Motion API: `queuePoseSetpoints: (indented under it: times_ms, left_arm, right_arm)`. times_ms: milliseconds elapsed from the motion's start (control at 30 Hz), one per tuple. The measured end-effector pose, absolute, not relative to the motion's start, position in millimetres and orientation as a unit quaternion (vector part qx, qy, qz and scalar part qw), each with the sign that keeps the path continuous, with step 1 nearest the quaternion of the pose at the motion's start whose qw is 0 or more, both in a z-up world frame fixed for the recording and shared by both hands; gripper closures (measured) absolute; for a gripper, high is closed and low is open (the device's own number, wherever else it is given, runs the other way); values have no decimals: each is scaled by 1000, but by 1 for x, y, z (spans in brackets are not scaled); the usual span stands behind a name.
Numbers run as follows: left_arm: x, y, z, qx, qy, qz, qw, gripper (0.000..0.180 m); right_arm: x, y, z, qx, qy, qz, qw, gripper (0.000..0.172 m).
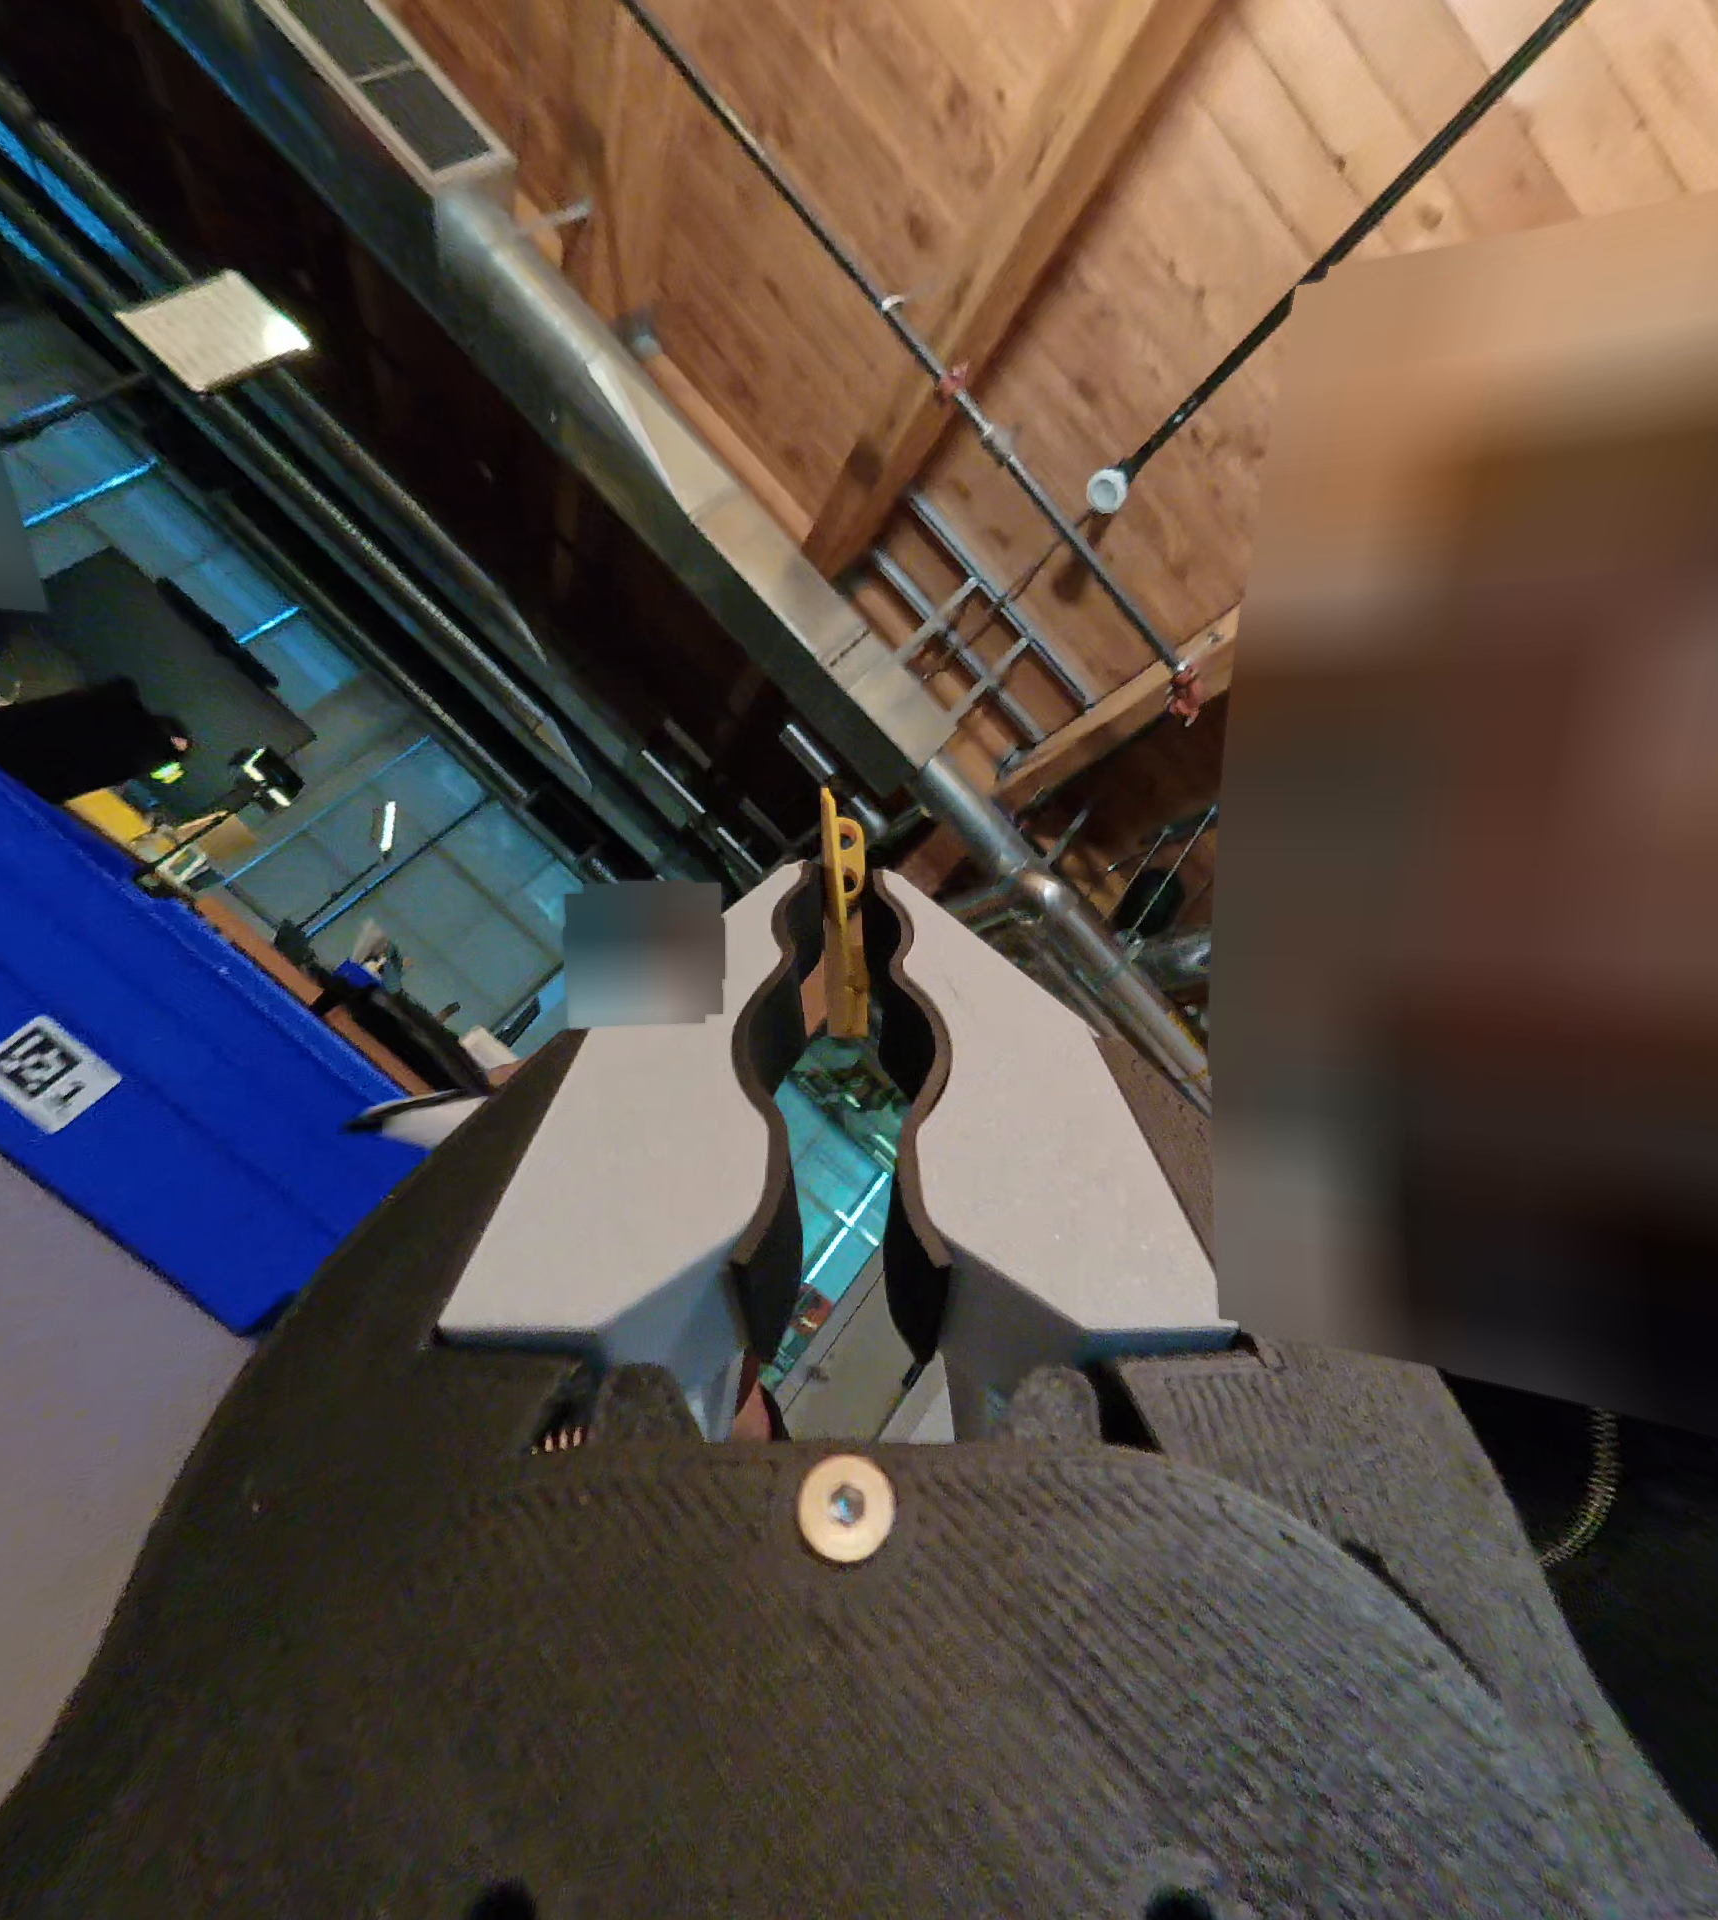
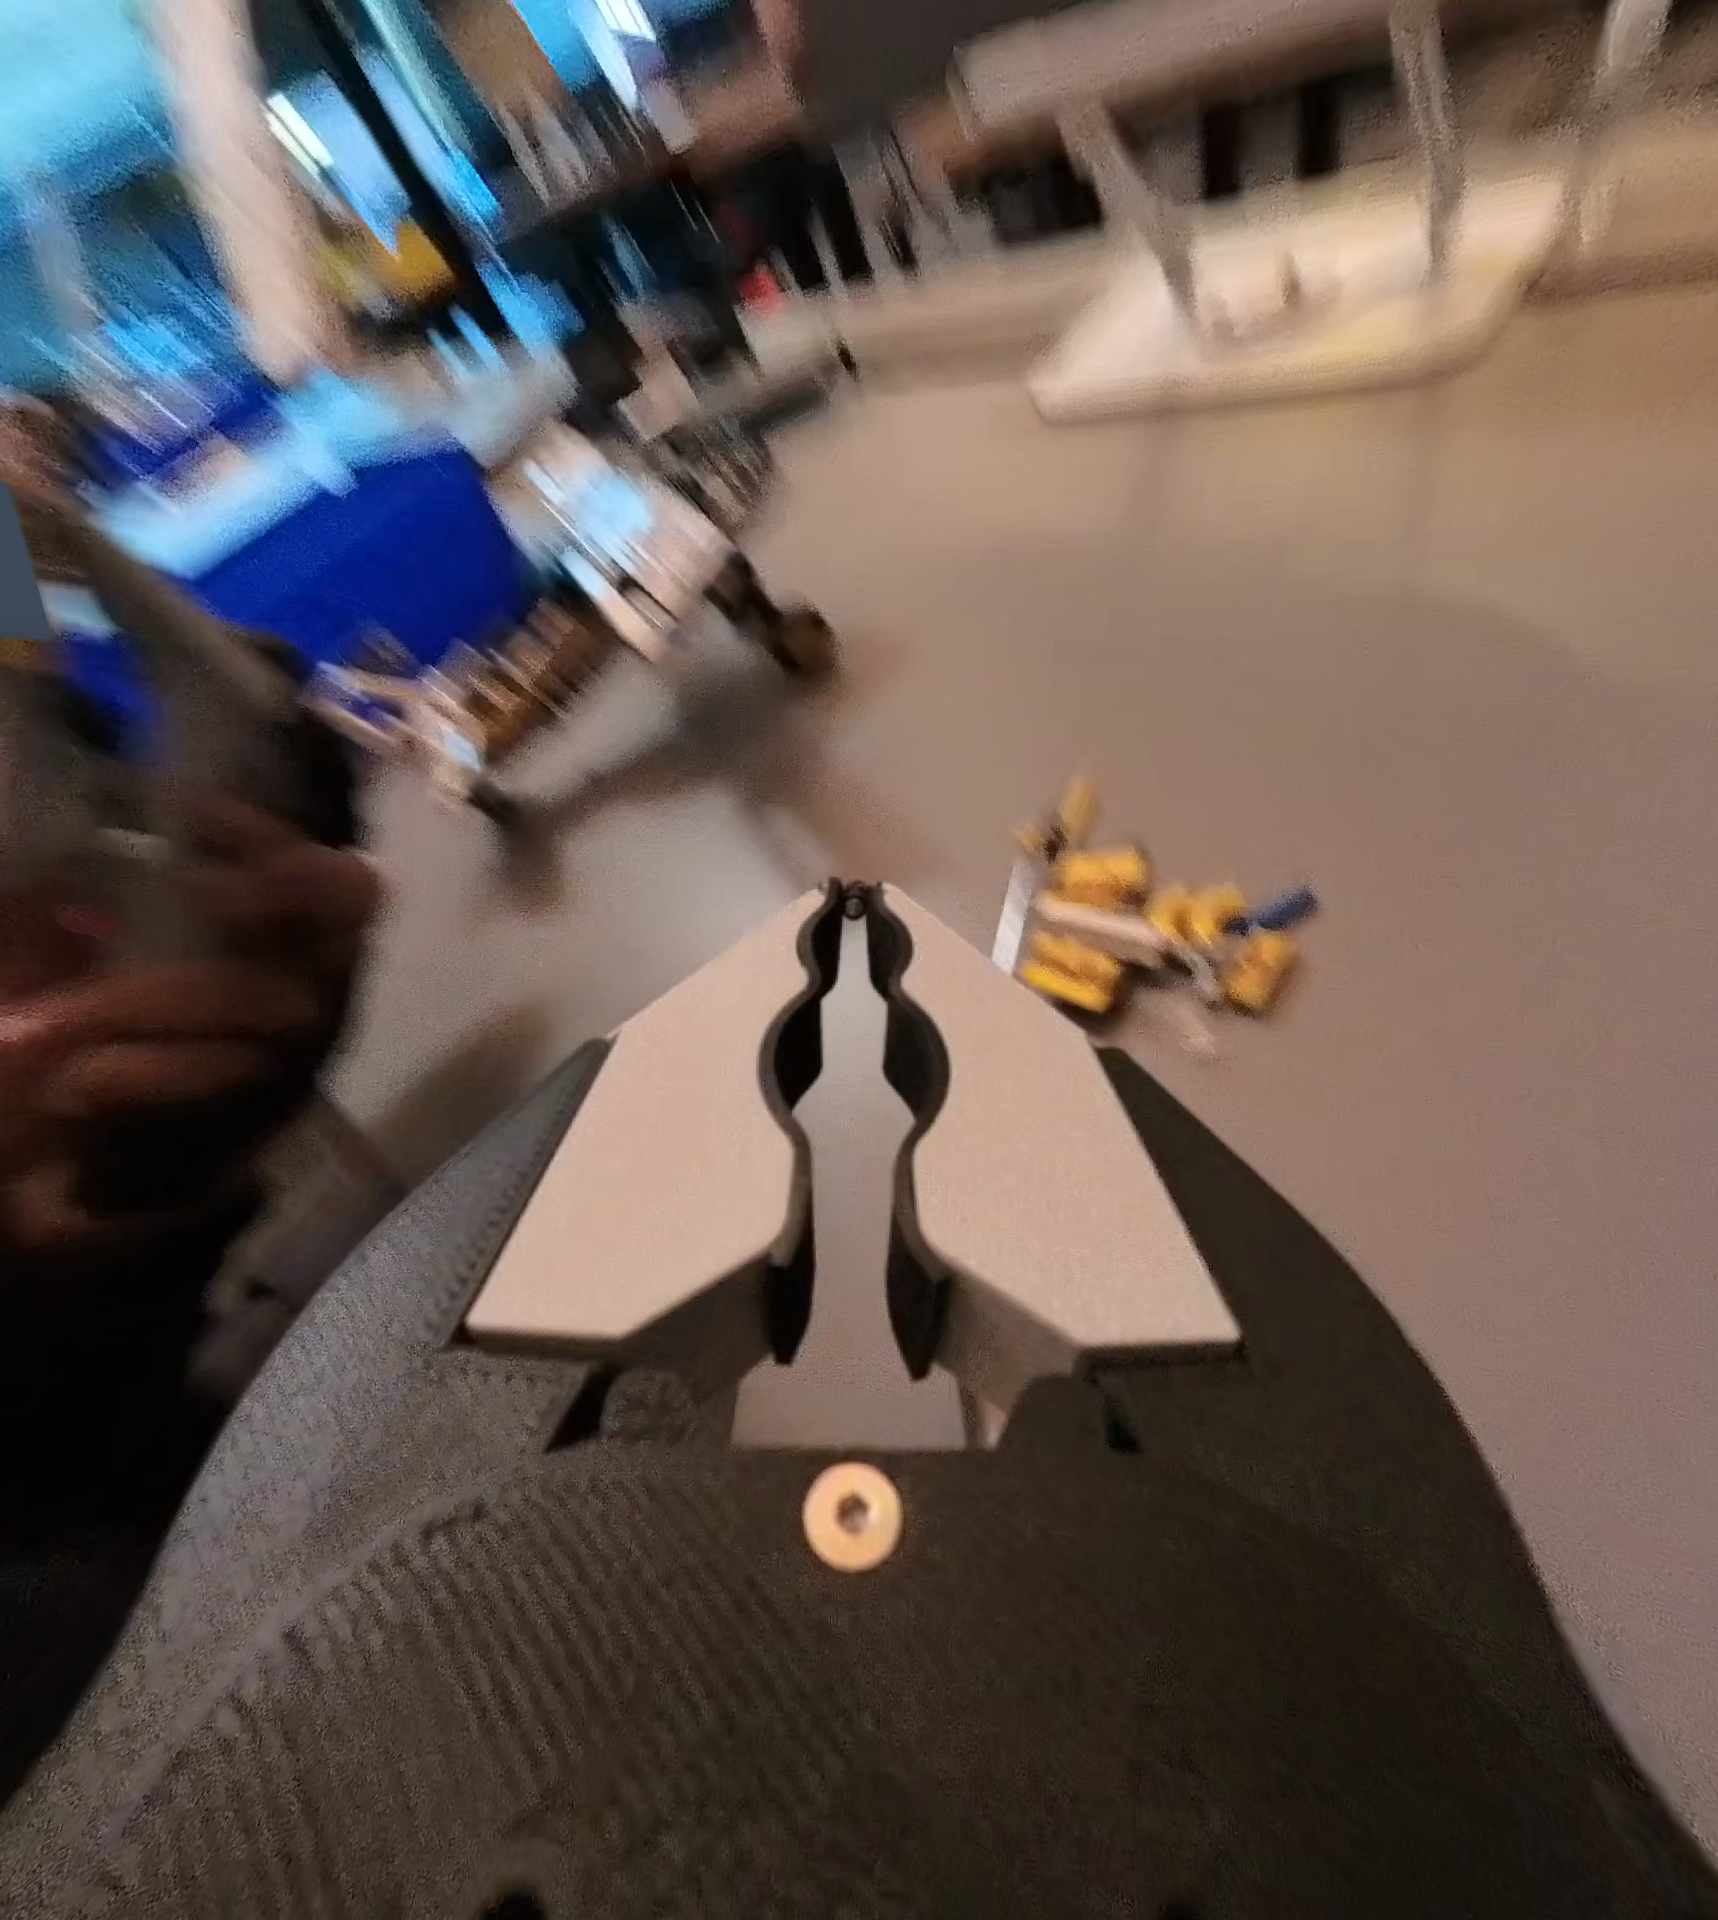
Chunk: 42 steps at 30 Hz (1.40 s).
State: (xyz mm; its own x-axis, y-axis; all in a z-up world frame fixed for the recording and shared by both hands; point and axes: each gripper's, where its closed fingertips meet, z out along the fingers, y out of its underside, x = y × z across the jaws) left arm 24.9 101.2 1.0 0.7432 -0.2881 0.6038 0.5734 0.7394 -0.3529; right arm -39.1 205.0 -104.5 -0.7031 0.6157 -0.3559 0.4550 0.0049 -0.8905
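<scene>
We're looking up along the left gripper (image 1: 842, 883), tilted toward a wooden ceiling (image 1: 1094, 208), and its two grey fingers (image 1: 668, 1091) are clamped on a thin yellow strip (image 1: 842, 935). The strip stands on edge between the tips, its far end poking out past them, with two small holes showing in a tab on its right side. Behind it we see a metal duct (image 1: 564, 353) and black pipes (image 1: 1042, 488) crossing the planks. Low on the left sits a blue bin (image 1: 107, 935) with a white sticker (image 1: 44, 1072) on its wall; from this angle we cannot see what lies inside it.

Over to the right gripper (image 2: 853, 891), and this view is heavily smeared. Its tips are drawn nearly together, with a tiny dark ring-like piece (image 2: 853, 906) between them; we cannot make out what it is. Beyond and to the right, on the pale table (image 2: 1354, 675), lies a loose heap of yellow parts (image 2: 1146, 925) with a blue piece (image 2: 1276, 909) among them, apart from the gripper. On the left a person's hand (image 2: 107, 987) shows near the edge, and farther off there's another blue bin (image 2: 367, 561), its contents too blurred to tell.
</scene>
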Motion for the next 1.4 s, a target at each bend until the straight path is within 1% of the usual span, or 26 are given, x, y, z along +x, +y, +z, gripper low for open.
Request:
queuePoseSetpoints:
  times_ms: [33, 100, 133, 233, 333, 400, 500, 567, 667, 767, 833, 867, 933, 967, 1167, 1333, 1400]
  left_arm:
    - [23, 101, -2, -271, -273, -240, 892, 175]
    - [23, 105, -6, -283, -278, -240, 886, 175]
    - [23, 108, -6, -290, -282, -236, 884, 175]
    - [21, 114, -10, -305, -292, -228, 877, 175]
    - [14, 113, -19, -281, -314, -246, 873, 176]
    - [9, 114, -27, -268, -330, -259, 867, 176]
    - [4, 122, -39, -269, -350, -276, 854, 175]
    - [3, 130, -45, -278, -357, -281, 846, 175]
    - [1, 140, -52, -290, -365, -280, 839, 176]
    - [2, 147, -57, -295, -369, -284, 835, 175]
    - [3, 153, -59, -299, -367, -290, 831, 176]
    - [4, 155, -60, -302, -367, -293, 830, 176]
    - [6, 158, -59, -303, -363, -292, 831, 176]
    - [7, 159, -57, -303, -359, -291, 833, 176]
    - [8, 149, -55, -294, -358, -253, 849, 177]
    - [10, 143, -49, -272, -366, -233, 859, 178]
    - [-4, 95, -35, -188, -375, -206, 884, 176]
  right_arm:
    - [-50, 208, -131, -402, -733, 545, 72, 170]
    - [-69, 212, -168, -433, -758, 481, 78, 169]
    - [-75, 211, -178, -442, -758, 474, 70, 169]
    - [-89, 208, -183, -472, -729, 495, 34, 168]
    - [-96, 216, -174, -492, -695, 524, 32, 143]
    - [-94, 220, -168, -489, -688, 534, 45, 130]
    - [-79, 219, -155, -473, -688, 547, 61, 126]
    - [-53, 198, -136, -432, -681, 591, 40, 129]
    - [-6, 159, -107, -351, -665, 659, -20, 131]
    - [11, 144, -88, -316, -644, 695, -43, 137]
    - [14, 139, -85, -312, -634, 703, -76, 140]
    - [17, 136, -84, -310, -628, 706, -105, 146]
    - [22, 133, -81, -309, -608, 714, -158, 167]
    - [22, 133, -80, -312, -597, 720, -167, 167]
    - [25, 135, -75, -325, -573, 731, -182, 168]
    - [32, 134, -77, -324, -597, 721, -133, 168]
    - [38, 138, -97, -340, -616, 702, -112, 168]
